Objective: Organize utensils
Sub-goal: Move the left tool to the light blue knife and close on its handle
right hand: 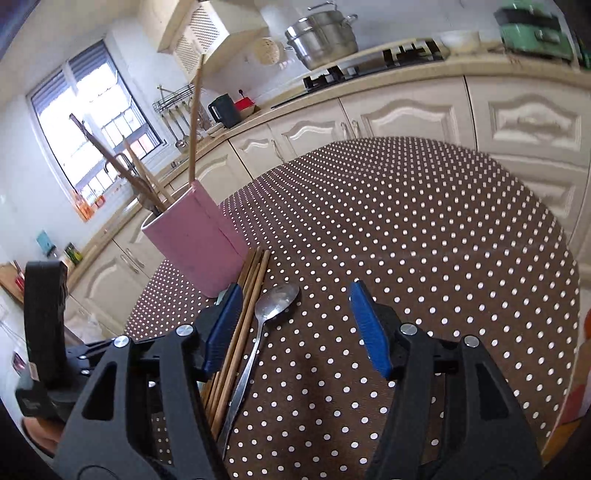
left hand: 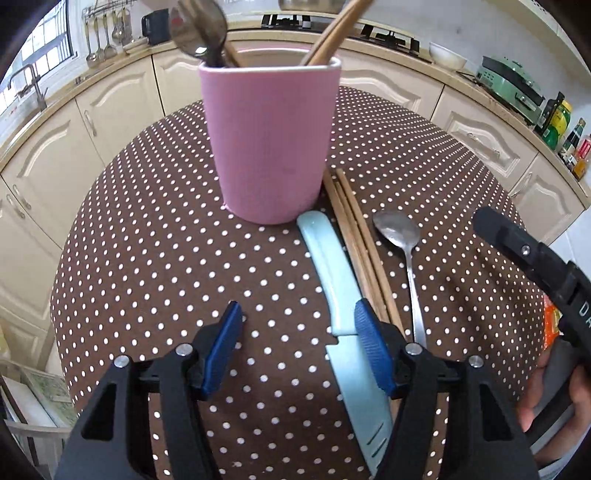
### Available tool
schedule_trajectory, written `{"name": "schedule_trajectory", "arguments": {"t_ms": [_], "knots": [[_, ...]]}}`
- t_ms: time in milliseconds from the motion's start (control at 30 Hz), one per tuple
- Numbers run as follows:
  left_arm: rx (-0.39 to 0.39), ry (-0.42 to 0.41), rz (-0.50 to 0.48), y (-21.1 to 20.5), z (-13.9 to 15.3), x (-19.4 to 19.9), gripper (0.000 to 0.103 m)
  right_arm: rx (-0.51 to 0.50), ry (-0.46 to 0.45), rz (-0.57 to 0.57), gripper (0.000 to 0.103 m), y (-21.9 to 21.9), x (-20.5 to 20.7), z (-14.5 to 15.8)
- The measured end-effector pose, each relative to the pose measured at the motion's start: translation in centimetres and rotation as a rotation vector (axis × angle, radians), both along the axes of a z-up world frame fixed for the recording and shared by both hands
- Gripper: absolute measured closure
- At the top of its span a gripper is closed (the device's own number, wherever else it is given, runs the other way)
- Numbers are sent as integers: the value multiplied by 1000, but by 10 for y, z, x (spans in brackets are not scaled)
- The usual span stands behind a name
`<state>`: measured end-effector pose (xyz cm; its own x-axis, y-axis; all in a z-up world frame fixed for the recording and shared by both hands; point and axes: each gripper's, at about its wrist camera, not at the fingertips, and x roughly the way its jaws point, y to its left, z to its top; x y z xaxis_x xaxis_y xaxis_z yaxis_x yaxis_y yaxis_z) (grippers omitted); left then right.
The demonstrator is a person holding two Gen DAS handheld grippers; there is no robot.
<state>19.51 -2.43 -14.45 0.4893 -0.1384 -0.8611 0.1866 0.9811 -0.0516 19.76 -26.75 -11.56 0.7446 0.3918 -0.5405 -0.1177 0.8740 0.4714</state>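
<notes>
From the left wrist camera, a tall pink holder with rounded corners (left hand: 271,144) stands upright on a table under a brown cloth with white polka dots (left hand: 147,240). Metal spoons (left hand: 201,31) and wooden chopsticks (left hand: 334,31) lean out of its top. On the cloth at its foot lie three things side by side: a pale blue sheathed knife (left hand: 341,314), a bundle of brown wooden chopsticks (left hand: 360,243) touching the holder's base, and a steel spoon (left hand: 400,236) with its bowl toward the holder. The left gripper (left hand: 299,336) points steeply down over the cloth, its blue-padded jaws spread wide and holding nothing. The knife runs under the right-hand pad (left hand: 373,347), where handle meets sheath; whether the pad touches it cannot be told. The right gripper (left hand: 517,251) shows as a black body at the right edge, a hand (left hand: 546,398) wrapped around its grip.

From the right wrist camera, the pink holder (right hand: 201,236) sits to the left, its utensils fanning toward the window. The right gripper (right hand: 295,325) tilts down toward the table, jaws spread apart and empty. The loose chopsticks (right hand: 243,317) pass just beside its left-hand pad (right hand: 221,325), and the spoon (right hand: 273,302) lies between the pads, nearer the left one. The dotted cloth (right hand: 424,221) stretches away on the right.
</notes>
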Motion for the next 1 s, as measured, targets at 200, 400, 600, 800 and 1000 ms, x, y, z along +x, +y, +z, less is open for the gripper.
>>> {"name": "schedule_trajectory", "arguments": {"t_ms": [200,400,600,800,1000], "knots": [[35,-14,-12,-23,-2,5,40,44,53,12,42,-6,1,-12],[49,-3,-4,-27,1,13,40,67,60,21,42,-8,-1,-16],[21,36,8,-32,2,30,40,91,77,25,42,-15,7,-18],[-28,65,-3,-31,-1,44,40,92,81,28,42,-16,9,-20],[-26,72,-4,-21,0,41,40,86,86,29,42,-16,11,-20]]}}
